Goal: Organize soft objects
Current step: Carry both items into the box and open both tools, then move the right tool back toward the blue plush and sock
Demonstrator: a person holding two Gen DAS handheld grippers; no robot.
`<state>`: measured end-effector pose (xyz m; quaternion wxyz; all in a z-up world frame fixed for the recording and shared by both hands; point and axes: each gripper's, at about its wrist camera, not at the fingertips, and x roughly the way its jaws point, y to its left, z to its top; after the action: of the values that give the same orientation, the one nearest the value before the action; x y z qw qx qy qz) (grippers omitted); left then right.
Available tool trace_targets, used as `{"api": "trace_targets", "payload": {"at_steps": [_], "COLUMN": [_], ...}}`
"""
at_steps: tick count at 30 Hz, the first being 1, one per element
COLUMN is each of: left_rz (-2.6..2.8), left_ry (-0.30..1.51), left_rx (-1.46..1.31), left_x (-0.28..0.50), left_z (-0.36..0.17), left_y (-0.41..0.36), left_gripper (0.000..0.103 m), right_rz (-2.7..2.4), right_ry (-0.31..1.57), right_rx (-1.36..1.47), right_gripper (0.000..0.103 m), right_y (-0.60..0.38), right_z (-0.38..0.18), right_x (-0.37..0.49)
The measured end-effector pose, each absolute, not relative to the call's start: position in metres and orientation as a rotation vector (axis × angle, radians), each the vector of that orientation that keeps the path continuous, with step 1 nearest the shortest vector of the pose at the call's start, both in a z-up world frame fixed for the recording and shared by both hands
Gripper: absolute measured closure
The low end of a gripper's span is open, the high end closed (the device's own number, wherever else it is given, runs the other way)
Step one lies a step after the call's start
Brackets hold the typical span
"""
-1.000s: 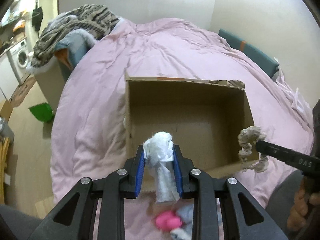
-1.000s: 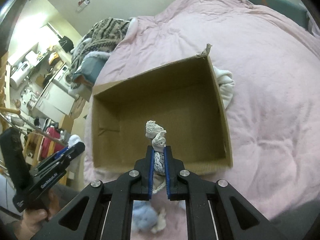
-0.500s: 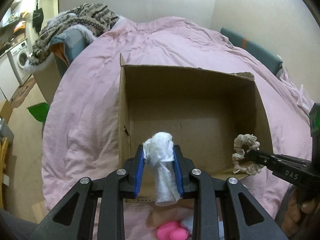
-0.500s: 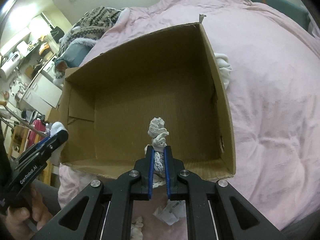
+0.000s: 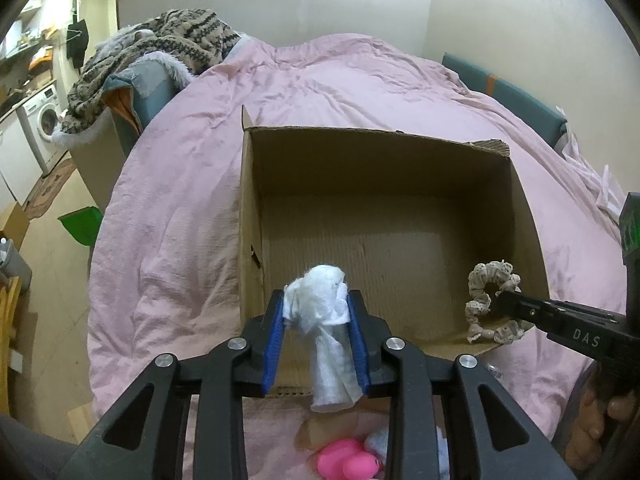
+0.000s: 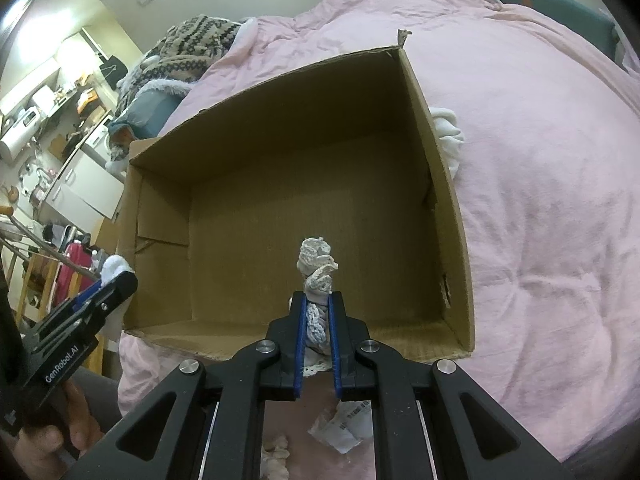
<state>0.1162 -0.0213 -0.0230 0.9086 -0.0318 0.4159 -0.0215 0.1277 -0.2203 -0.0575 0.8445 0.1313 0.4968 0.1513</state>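
Left hand-held gripper [image 5: 316, 316] lower centre, jaws just easing wider around white cloth [image 5: 320, 304], right hand-held gripper [image 6: 317, 312] clamped on lace scrunchie [image 6: 316, 264], both over open cardboard box [image 5: 248, 216] on pink bed [image 5: 172, 184]

An open cardboard box [image 5: 400, 220] rests on the bed's rumpled pink duvet [image 5: 180, 220], a white cloth [image 6: 446, 128] beside it.

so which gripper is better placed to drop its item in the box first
Probably the left gripper: its white cloth hangs over the cardboard box floor. The right gripper's lace scrunchie sits nearer the rim.
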Motion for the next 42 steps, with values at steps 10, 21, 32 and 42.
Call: {"api": "trace_targets", "payload": {"at_steps": [10,21,32,42], "left_rz": [-0.048,-0.016,0.009,0.020], "left_ry": [0.847,0.837,0.836,0.851], "left_rx": [-0.070,-0.120,-0.105,-0.082], "left_x": [0.113,0.114,0.100,0.068], "left_z": [-0.018,-0.012,0.000,0.012], "left_y": [-0.021,-0.014,-0.006,0.001], "left_gripper": [0.047,0.033,0.033,0.033], "right_rz": [0.334,0.263,0.284,0.293], "right_ry": [1.032,0.981,0.961,0.963], "right_rx": [0.290,0.305,0.302,0.312], "right_gripper": [0.072,0.016,0.016,0.016], "right_y": [-0.222,-0.230,-0.232,-0.233], "right_z": [-0.055,-0.047,-0.036,-0.026], "right_x": [0.126,0.126,0.113,0.091]}}
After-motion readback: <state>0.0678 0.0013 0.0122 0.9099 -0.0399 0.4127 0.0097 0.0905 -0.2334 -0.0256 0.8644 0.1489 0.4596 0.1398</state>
